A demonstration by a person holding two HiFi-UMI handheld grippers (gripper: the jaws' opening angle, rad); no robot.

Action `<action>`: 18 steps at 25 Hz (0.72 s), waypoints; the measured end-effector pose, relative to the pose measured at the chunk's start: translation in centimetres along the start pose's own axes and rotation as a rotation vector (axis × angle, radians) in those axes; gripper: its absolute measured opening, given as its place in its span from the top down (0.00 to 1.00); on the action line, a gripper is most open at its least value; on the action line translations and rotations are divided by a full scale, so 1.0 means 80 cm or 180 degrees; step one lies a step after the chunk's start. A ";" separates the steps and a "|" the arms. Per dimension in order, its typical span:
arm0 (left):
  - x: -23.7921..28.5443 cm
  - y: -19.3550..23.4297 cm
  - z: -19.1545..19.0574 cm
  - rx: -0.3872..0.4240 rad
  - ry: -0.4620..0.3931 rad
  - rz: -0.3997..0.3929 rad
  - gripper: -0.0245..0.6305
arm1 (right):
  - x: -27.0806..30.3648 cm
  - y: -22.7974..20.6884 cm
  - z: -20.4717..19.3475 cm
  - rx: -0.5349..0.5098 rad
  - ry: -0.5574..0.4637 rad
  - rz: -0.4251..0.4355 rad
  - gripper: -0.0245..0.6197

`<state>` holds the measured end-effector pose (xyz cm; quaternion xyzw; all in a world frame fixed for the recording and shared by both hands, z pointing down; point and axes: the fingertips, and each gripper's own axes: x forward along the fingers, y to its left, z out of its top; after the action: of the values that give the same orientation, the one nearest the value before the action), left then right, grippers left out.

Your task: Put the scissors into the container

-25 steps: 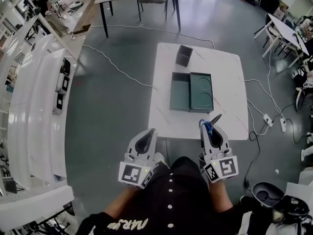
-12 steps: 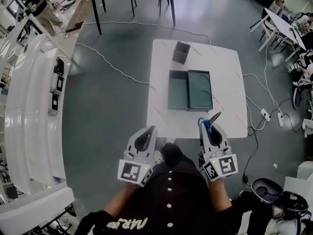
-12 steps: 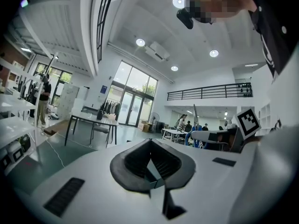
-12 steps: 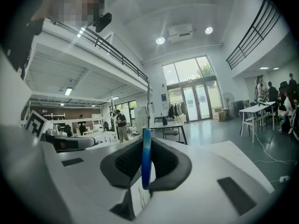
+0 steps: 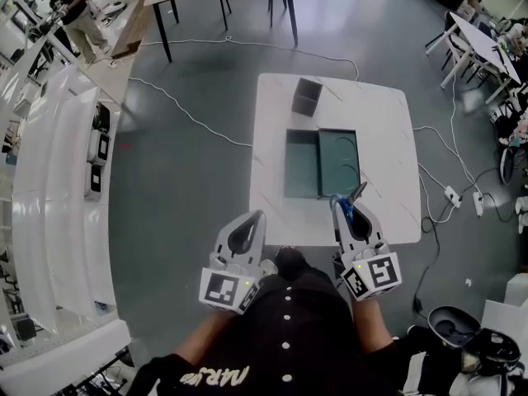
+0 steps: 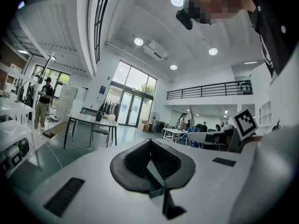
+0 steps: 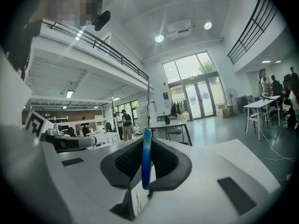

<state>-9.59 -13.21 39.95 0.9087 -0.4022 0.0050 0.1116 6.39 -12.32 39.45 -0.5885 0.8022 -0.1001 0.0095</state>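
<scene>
Right hand-held gripper (image 5: pixel 345 213) pinches scissors (image 5: pixel 356 195); left hand-held gripper (image 5: pixel 252 223) pressed together. Carry farther over container (image 5: pixel 302 167), lower, then release.

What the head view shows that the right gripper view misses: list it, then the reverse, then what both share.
Head view only: the green container and a dark box on the white table. Right gripper view only: the fingers pinching the blue handle of the scissors edge-on, with glass doors behind. Both: the right gripper holding the scissors.
</scene>
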 end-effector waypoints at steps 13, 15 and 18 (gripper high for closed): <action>0.071 0.030 -0.017 -0.0091 0.0213 0.0085 0.92 | 0.090 -0.052 -0.039 0.0288 0.0353 0.0193 0.87; 0.081 0.034 -0.021 -0.0116 0.0263 0.0106 0.92 | 0.105 -0.062 -0.048 0.0367 0.0440 0.0221 0.87; 0.092 0.042 -0.030 -0.0151 0.0347 0.0156 0.92 | 0.125 -0.072 -0.068 0.0496 0.0583 0.0275 0.87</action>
<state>-6.84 -20.27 43.67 0.8940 -0.4177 0.0477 0.1546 8.02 -22.59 46.76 -0.5392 0.8142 -0.2149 -0.0137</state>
